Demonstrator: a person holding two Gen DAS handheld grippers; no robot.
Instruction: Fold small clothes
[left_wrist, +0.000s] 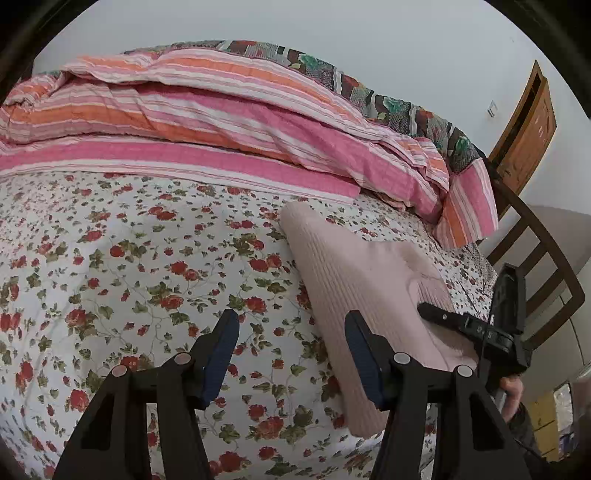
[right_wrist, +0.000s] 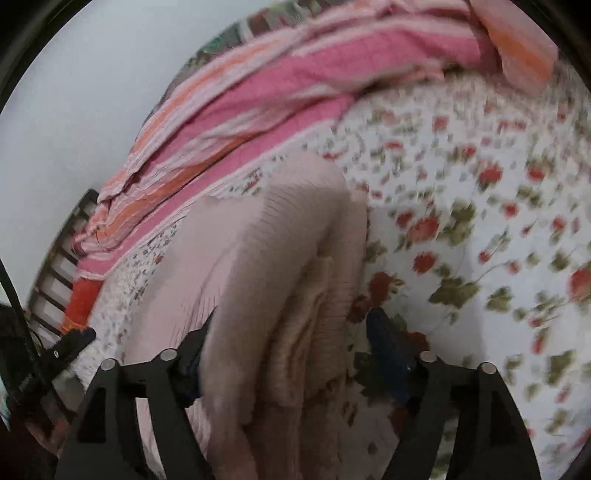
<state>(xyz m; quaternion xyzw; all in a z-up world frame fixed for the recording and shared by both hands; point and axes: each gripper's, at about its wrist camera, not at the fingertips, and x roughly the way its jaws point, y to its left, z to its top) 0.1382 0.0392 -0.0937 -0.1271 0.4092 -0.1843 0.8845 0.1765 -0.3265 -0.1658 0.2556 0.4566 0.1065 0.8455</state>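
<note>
A pale pink ribbed knit garment (left_wrist: 354, 280) lies folded into a long strip on the floral bedsheet (left_wrist: 147, 258). My left gripper (left_wrist: 291, 343) is open and empty, hovering over the sheet with its right finger at the garment's left edge. My right gripper shows in the left wrist view (left_wrist: 465, 321) at the garment's far right end. In the right wrist view the right gripper (right_wrist: 288, 332) is open, its jaws standing either side of a bunched fold of the garment (right_wrist: 280, 240). That view is blurred.
A pink and orange striped quilt (left_wrist: 221, 122) is heaped along the back of the bed. A dark wooden footboard (left_wrist: 535, 251) runs along the right side, with a wooden door (left_wrist: 528, 125) beyond it. The floral sheet spreads wide to the left.
</note>
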